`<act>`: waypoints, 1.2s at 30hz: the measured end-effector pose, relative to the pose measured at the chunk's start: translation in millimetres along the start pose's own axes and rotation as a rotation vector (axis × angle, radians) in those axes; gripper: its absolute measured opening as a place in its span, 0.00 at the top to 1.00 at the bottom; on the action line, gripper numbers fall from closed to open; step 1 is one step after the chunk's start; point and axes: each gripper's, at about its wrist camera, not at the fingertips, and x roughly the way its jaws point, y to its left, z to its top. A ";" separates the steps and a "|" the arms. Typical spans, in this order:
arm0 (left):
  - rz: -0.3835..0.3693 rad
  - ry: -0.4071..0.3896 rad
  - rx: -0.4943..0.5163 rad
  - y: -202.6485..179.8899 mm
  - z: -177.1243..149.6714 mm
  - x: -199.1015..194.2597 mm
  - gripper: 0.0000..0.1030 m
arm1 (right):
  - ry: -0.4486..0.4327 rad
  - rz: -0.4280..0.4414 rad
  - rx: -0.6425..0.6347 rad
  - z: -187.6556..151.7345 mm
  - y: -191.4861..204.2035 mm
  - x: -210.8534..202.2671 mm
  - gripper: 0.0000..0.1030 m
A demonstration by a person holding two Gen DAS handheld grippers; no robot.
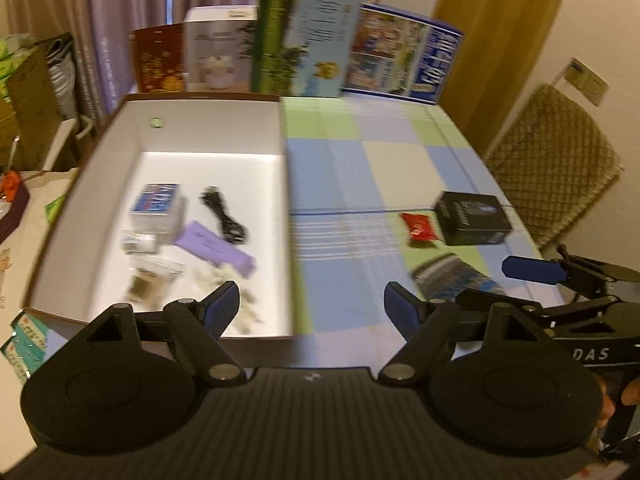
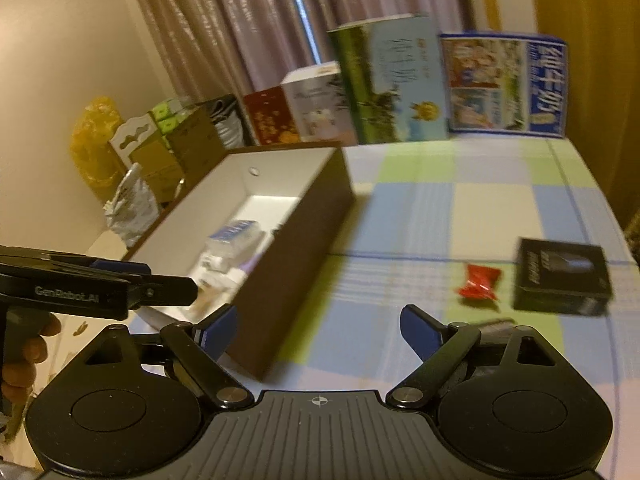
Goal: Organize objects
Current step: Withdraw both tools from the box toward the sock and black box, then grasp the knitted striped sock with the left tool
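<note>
An open white-lined box (image 1: 160,136) stands on the left of the checked tablecloth. In it lie a blue-white carton (image 1: 157,205), a black cable (image 1: 224,216), a purple packet (image 1: 214,249) and small sachets. On the cloth to the right lie a red candy (image 1: 419,227), a black box (image 1: 472,218) and a silver-blue packet (image 1: 456,278). My left gripper (image 1: 312,312) is open and empty above the box's near right corner. My right gripper (image 2: 318,334) is open and empty beside the box (image 2: 280,248); the red candy (image 2: 478,284) and black box (image 2: 560,280) lie to its right.
Several upright cartons (image 1: 308,40) line the far table edge before curtains. A chair with a quilted cover (image 1: 556,160) stands at the right. Cardboard boxes and bags (image 2: 160,148) are stacked left of the table. Small green-white packets (image 1: 26,340) lie at the box's near left corner.
</note>
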 end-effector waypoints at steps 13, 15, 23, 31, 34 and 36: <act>-0.067 0.067 0.058 -85.8 -3.6 33.4 0.25 | 0.018 -0.121 0.123 -24.6 -89.5 -53.4 0.16; -0.066 0.081 0.061 -95.8 -3.9 41.1 0.25 | 0.020 -0.136 0.137 -26.5 -103.4 -57.0 0.16; -0.052 0.139 0.033 -129.0 -5.8 82.9 0.25 | 0.037 -0.188 0.166 -27.5 -156.5 -59.9 0.16; -0.035 0.193 -0.035 -154.0 -0.6 134.8 0.21 | 0.060 -0.218 0.190 -19.3 -209.0 -53.0 0.16; -0.043 0.226 -0.083 -160.6 1.0 153.8 0.19 | 0.068 -0.230 0.206 -18.2 -227.5 -49.5 0.16; -0.055 0.251 -0.117 -163.1 2.1 166.4 0.17 | 0.073 -0.240 0.223 -17.9 -239.3 -47.3 0.16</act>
